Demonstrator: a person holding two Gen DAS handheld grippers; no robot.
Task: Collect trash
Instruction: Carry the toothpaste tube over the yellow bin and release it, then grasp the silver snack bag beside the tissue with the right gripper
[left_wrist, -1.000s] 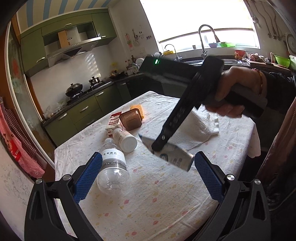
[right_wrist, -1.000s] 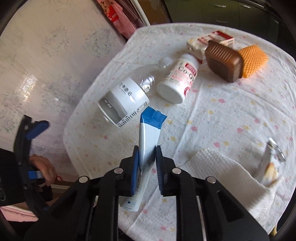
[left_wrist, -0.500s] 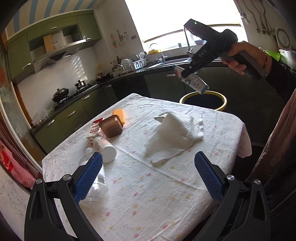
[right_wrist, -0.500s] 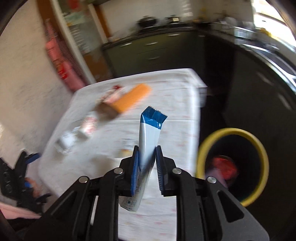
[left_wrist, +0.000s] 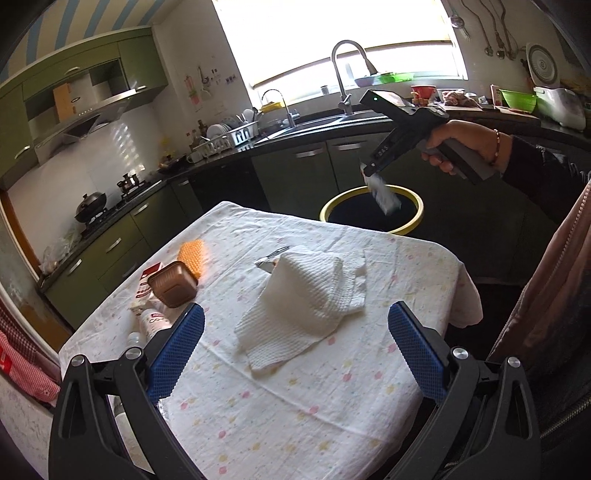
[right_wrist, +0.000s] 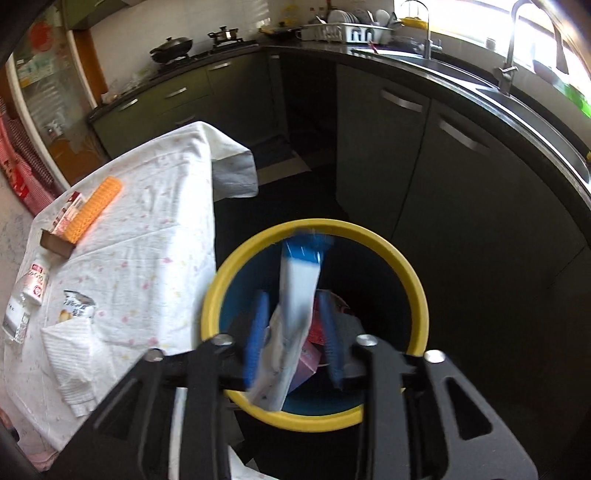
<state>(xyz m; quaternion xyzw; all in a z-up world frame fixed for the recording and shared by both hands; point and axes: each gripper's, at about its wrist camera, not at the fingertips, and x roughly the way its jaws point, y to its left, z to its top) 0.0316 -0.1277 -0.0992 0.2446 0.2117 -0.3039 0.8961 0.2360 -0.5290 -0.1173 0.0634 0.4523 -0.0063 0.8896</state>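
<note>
Green kitchen cabinets and a dark countertop with a sink surround a table (left_wrist: 280, 387) covered by a white cloth with small pastel marks. Beyond the table's far edge stands a dark bin with a yellow rim (right_wrist: 413, 280).

Right gripper (right_wrist: 295, 332): held directly above the bin mouth, pointing steeply down. Its jaws are opening. A white tube with a blue crimped end (right_wrist: 297, 288) is between the blue pads; it looks motion-blurred and appears to be clear of the pads, though contact cannot be ruled out from this view. In the left wrist view the same tube (left_wrist: 384, 194) hangs below the gripper tip, over the bin (left_wrist: 369, 192). Red and white trash already lies inside the bin.

Left gripper (left_wrist: 291, 347): jaws spread wide, nothing between them, positioned above the near part of the table.

Items on the table:
- white waffle-textured paper towel (left_wrist: 306, 299), crumpled, near the centre;
- snack wrapper (right_wrist: 77, 306), partly under the towel's far edge;
- brown container (left_wrist: 173, 284), touching an orange ribbed piece (left_wrist: 192, 256);
- red-and-white carton (right_wrist: 68, 212), beside the brown container;
- white bottle with red label (right_wrist: 35, 286), lying on its side near the left edge.
</note>
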